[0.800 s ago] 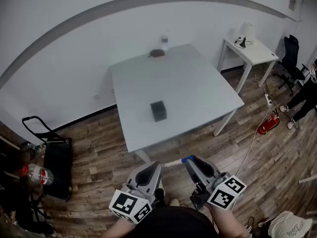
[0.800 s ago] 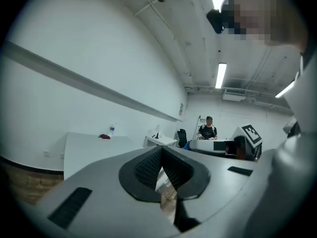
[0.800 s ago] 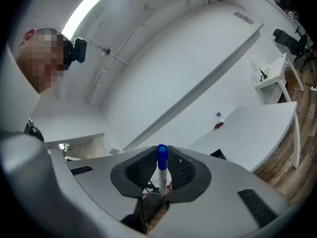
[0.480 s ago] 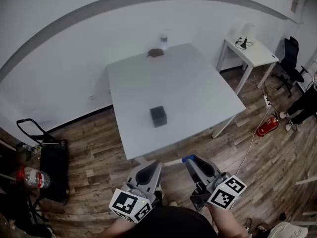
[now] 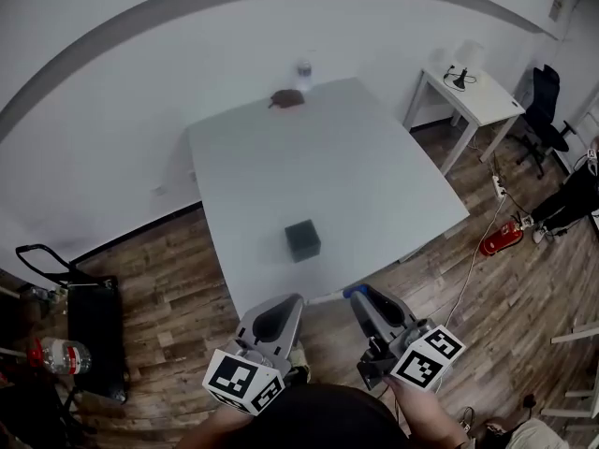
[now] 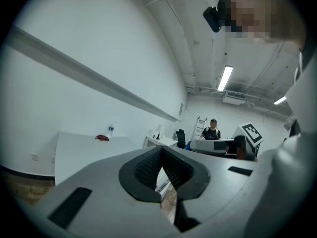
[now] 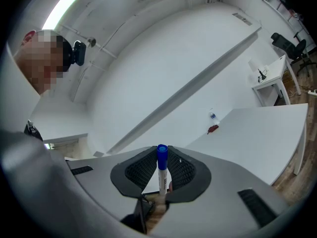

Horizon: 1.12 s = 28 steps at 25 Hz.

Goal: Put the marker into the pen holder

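Note:
The black cube-shaped pen holder (image 5: 302,239) stands on the white table (image 5: 356,166), near its front edge. My right gripper (image 5: 358,295) hovers over the floor just short of that edge and is shut on the marker (image 5: 352,295). In the right gripper view the marker (image 7: 161,170) stands upright between the pads, blue cap at the top and white body below. My left gripper (image 5: 288,299) is beside it to the left, also short of the table. Its jaws meet at the tips with nothing between them (image 6: 161,150).
A water bottle (image 5: 303,71) and a small reddish-brown thing (image 5: 285,99) sit at the table's far edge. To the right are a small white desk (image 5: 473,92), a red fire extinguisher (image 5: 501,235) and an office chair (image 5: 543,106). A black cart (image 5: 89,311) stands at the left on the wood floor.
The table and pen holder have drawn nearer and lower in the head view as the person steps up. Both grippers keep their pose, with the marker still held.

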Each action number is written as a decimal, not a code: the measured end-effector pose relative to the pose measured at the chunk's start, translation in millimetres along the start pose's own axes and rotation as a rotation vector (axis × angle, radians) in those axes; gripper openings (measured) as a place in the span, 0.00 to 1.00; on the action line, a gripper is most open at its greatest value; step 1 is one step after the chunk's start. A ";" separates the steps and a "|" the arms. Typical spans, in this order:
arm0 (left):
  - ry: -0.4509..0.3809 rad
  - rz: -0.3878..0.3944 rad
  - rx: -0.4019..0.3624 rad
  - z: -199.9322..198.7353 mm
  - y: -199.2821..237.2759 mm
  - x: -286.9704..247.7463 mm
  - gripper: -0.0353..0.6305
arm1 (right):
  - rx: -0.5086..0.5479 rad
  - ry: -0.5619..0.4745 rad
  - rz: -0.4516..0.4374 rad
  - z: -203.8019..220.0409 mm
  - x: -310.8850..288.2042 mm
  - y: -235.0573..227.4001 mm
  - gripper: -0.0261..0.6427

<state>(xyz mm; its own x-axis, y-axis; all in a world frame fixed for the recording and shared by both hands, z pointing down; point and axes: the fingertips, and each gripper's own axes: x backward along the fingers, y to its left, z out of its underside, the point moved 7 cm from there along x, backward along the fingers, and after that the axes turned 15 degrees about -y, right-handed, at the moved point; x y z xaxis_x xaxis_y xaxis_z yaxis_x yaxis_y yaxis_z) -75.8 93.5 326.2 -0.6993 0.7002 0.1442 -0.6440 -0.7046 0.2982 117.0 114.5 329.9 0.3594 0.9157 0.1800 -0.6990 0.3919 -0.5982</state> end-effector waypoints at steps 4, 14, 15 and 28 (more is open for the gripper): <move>0.000 0.014 0.009 -6.4 30.5 -14.8 0.06 | 0.020 -0.018 0.036 1.6 -31.6 -11.9 0.14; 0.013 0.029 0.040 -7.4 72.1 -36.1 0.06 | 0.032 -0.026 0.088 5.0 -72.9 -27.0 0.14; 0.014 0.029 0.043 -6.7 75.2 -39.2 0.06 | 0.032 -0.024 0.091 5.2 -76.5 -29.7 0.14; 0.051 -0.072 0.047 1.9 107.4 -80.7 0.06 | 0.064 0.110 0.115 28.2 -131.8 -102.5 0.14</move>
<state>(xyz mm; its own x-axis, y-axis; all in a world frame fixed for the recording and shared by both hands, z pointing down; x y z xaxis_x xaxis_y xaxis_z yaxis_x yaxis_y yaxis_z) -88.0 -38.4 348.3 -0.6672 0.7413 0.0727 -0.6788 -0.6453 0.3506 123.8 -43.9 389.6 0.3375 0.9410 0.0243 -0.7764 0.2929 -0.5580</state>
